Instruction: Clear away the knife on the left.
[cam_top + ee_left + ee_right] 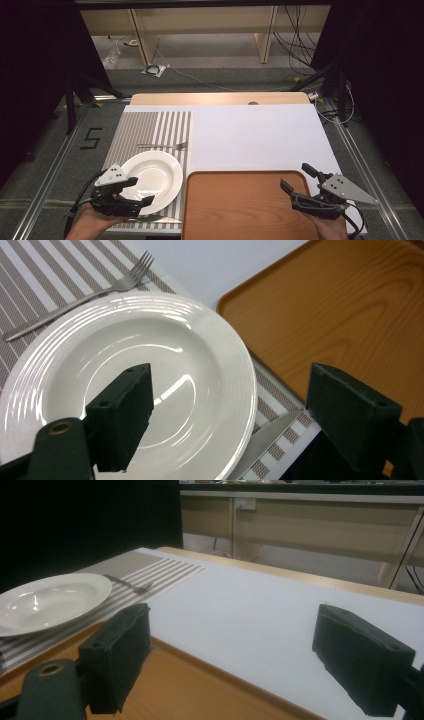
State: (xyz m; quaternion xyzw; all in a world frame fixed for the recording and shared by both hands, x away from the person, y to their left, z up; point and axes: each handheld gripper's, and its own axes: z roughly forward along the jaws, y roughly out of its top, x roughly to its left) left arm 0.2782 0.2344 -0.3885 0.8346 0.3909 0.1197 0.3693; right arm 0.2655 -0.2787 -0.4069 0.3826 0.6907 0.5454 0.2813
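Observation:
A white deep plate [160, 170] [165, 340] [50, 600] rests on a grey-and-white striped placemat [150, 127]. A fork [162, 146] [85, 292] [132, 585] lies just beyond the plate. A knife blade [272, 435] pokes out from under the plate's near rim. My left gripper [140, 191] [230, 415] is open, one jaw over the plate's bowl and the other outside the rim. A brown wood-grain tray [240, 205] [350, 305] [190, 690] lies empty to the right of the placemat. My right gripper [298, 178] [230, 655] hangs open over the tray's far right corner, holding nothing.
A white cover [250, 135] [280, 615] spreads over the table beyond the tray. The table's wooden far edge [220, 98] shows behind it. Cables and shelving legs are on the floor past the table.

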